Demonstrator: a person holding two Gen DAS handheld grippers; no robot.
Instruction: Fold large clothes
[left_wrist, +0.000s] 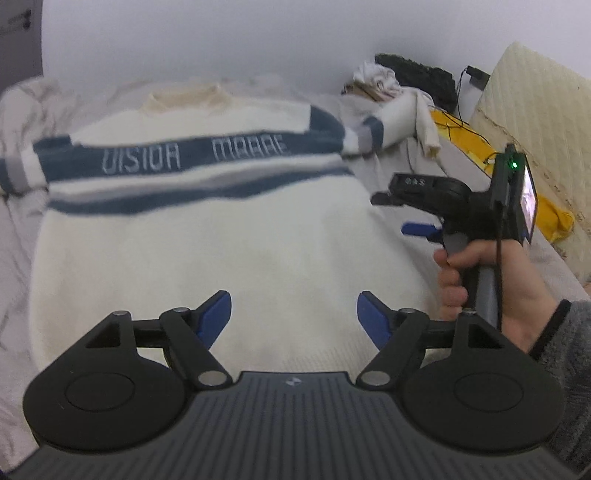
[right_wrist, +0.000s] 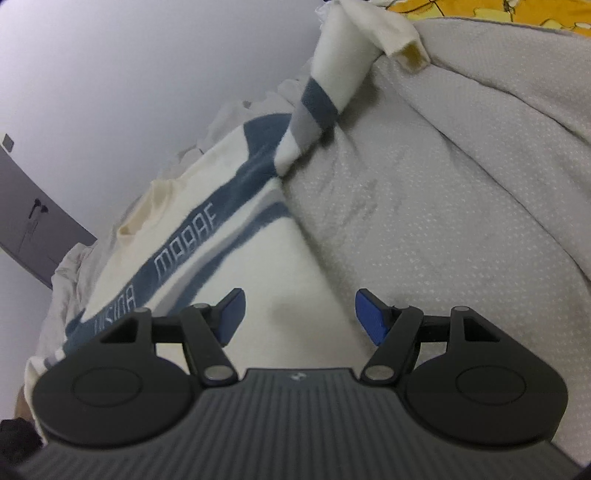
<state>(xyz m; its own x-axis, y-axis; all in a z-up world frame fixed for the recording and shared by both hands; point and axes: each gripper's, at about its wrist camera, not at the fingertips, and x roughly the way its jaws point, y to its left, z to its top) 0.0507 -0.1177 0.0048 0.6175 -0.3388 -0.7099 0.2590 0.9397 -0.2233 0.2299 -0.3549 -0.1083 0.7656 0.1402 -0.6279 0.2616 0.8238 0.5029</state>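
Observation:
A cream knitted sweater (left_wrist: 207, 251) with blue and grey chest stripes and white lettering lies flat, front up, on the bed. Its collar (left_wrist: 184, 98) points to the wall. One sleeve (left_wrist: 373, 131) stretches out to the right over the grey sheet; the same sleeve (right_wrist: 317, 107) shows in the right wrist view. My left gripper (left_wrist: 295, 314) hovers open above the sweater's lower part, nothing between its blue fingers. My right gripper (right_wrist: 301, 310) is open and empty over the sweater's right side edge. A person's hand (left_wrist: 454, 280) holds its handle.
The grey dotted bed sheet (right_wrist: 443, 221) lies bare to the right of the sweater. A yellow cloth (left_wrist: 550, 218), a quilted cream cushion (left_wrist: 535, 118), a crumpled white cloth (left_wrist: 380, 79), a dark bundle (left_wrist: 421, 75) and cables crowd the far right. The wall runs behind the bed.

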